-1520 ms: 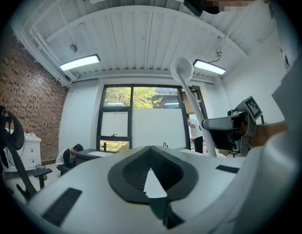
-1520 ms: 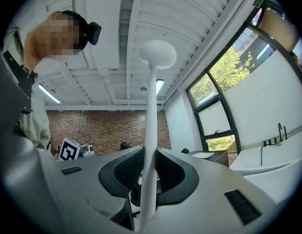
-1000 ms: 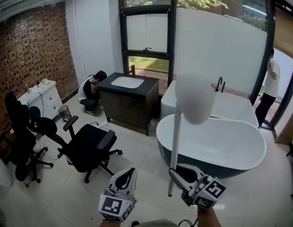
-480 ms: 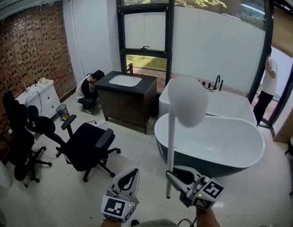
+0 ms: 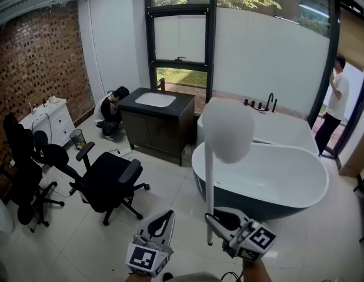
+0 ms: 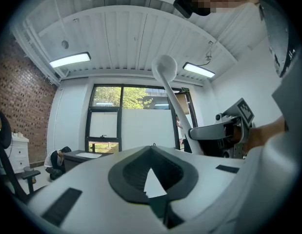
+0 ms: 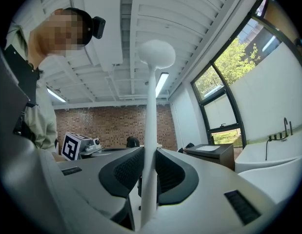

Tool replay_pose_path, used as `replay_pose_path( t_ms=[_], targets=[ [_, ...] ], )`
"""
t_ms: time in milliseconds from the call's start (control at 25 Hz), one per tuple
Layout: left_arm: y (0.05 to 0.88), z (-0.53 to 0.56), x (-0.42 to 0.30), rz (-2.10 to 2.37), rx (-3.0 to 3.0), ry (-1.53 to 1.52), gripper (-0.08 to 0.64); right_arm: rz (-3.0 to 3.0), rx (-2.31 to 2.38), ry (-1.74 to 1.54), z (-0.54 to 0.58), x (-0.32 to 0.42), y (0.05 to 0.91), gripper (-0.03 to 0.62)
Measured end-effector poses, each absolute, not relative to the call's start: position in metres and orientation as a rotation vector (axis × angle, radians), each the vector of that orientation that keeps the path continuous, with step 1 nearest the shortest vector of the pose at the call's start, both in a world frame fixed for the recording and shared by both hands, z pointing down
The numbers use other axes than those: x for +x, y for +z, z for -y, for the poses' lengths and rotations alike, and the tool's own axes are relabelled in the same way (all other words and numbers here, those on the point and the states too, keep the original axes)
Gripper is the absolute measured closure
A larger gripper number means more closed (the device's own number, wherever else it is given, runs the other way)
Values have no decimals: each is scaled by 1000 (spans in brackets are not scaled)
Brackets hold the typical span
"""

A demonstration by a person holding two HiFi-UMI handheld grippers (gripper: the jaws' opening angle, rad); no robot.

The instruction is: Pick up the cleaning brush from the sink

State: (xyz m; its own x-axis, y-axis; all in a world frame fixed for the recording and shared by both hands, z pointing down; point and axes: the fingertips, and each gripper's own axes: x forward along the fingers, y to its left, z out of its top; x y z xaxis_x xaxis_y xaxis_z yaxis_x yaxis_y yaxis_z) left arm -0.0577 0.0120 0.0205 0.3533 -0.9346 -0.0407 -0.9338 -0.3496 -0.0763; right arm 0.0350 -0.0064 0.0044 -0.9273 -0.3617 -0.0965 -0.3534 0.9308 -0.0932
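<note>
The brush is held upright at chest height, well away from the sink, its white handle clamped low between the closed jaws of the right gripper. The round head is carried topmost, in front of the tub. This grip near the handle's end is judged to keep the head clear of the person. In the right gripper view the handle runs straight up between the two pads, so the hold appears centred. The left gripper is raised just beside it with its jaws drawn together on nothing, apparently kept idle because one tool suffices for so light a load. The pickup itself is judged complete. A chair is seen to the left, a crouching person by the sink cabinet, another person at the far right.
</note>
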Motion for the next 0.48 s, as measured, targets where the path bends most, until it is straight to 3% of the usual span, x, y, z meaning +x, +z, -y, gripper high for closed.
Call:
replay_pose_path(
  t_ms=[480],
  targets=[
    [24, -8, -59, -1761, -2519, 17, 557, -2966, -576, -110, 8, 39, 7, 538]
  ],
)
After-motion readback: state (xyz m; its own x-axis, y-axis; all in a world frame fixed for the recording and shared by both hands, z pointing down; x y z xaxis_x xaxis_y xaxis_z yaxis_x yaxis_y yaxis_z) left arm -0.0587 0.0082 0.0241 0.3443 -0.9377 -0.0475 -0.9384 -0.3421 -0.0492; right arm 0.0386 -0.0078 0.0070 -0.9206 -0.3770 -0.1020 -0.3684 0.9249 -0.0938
